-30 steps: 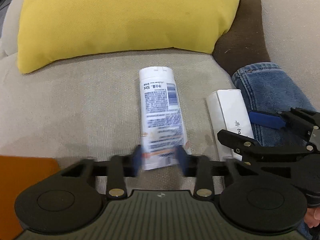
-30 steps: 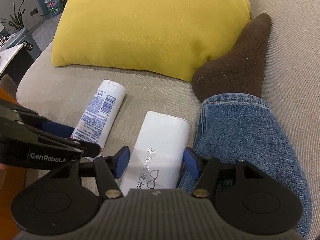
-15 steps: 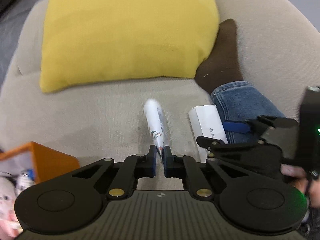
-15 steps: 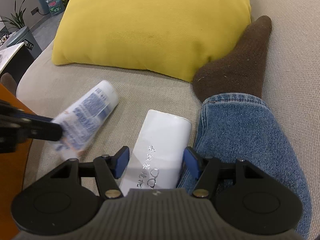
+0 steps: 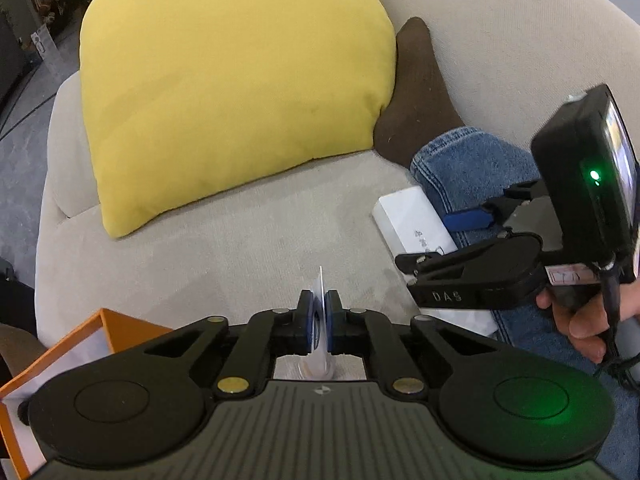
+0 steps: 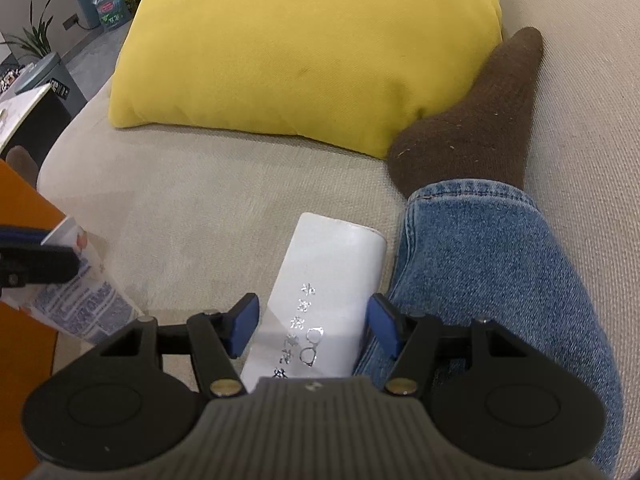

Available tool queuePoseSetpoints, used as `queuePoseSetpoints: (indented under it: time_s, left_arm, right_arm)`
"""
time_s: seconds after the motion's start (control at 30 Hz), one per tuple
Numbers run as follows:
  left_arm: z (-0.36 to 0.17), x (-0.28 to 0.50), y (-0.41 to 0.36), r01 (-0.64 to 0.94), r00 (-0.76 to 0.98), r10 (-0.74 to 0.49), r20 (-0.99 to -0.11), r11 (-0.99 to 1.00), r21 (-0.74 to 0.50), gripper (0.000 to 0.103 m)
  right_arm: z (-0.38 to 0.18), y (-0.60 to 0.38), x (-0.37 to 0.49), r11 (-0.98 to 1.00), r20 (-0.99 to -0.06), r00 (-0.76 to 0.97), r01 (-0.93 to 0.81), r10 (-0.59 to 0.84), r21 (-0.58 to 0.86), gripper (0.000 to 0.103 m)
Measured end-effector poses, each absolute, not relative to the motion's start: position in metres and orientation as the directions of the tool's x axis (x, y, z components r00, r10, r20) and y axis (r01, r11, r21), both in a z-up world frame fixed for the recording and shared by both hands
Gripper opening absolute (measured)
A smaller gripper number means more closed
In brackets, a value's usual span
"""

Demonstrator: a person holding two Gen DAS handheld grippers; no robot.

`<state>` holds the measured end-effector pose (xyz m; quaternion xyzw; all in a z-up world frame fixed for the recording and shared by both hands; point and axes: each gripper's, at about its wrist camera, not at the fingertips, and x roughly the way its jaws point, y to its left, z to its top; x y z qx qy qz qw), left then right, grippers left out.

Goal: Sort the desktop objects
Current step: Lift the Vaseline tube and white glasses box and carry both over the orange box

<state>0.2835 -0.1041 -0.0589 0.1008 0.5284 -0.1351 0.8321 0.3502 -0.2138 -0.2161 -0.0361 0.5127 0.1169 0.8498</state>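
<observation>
Left gripper [image 5: 319,322] pinches flat soft tube [image 6: 76,300]; right gripper [image 6: 311,326] half-open around white box [image 6: 324,300]

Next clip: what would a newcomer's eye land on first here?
The big yellow cushion at the back of the beige sofa, with a brown-socked foot tucked against it. Next, the left gripper pinching the flat end of a white tube beside an orange box, and the right gripper open astride a white glasses case.

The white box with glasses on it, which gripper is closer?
Right. The right gripper straddles the white box, open. The left gripper is off to its side, shut on the tube.
</observation>
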Motion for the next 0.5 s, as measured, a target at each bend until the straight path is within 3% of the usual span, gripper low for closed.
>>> queuePoseSetpoints:
  time_s: [0.33,0.5]
  left_arm:
    - [-0.072,0.268,-0.106,0.347,0.368,-0.070,-0.927,0.936,0.067,0.015]
    - [-0.074,0.262,-0.103,0.339,0.374,-0.059,-0.926,0.937,0.077,0.016]
  right_arm:
    - [-0.216,-0.210,0.348,0.970,-0.885,0.441,-0.241,0.146,0.040,0.063]
    - [-0.217,-0.202,0.344,0.961,-0.898,0.412,-0.271,0.158,0.044,0.073]
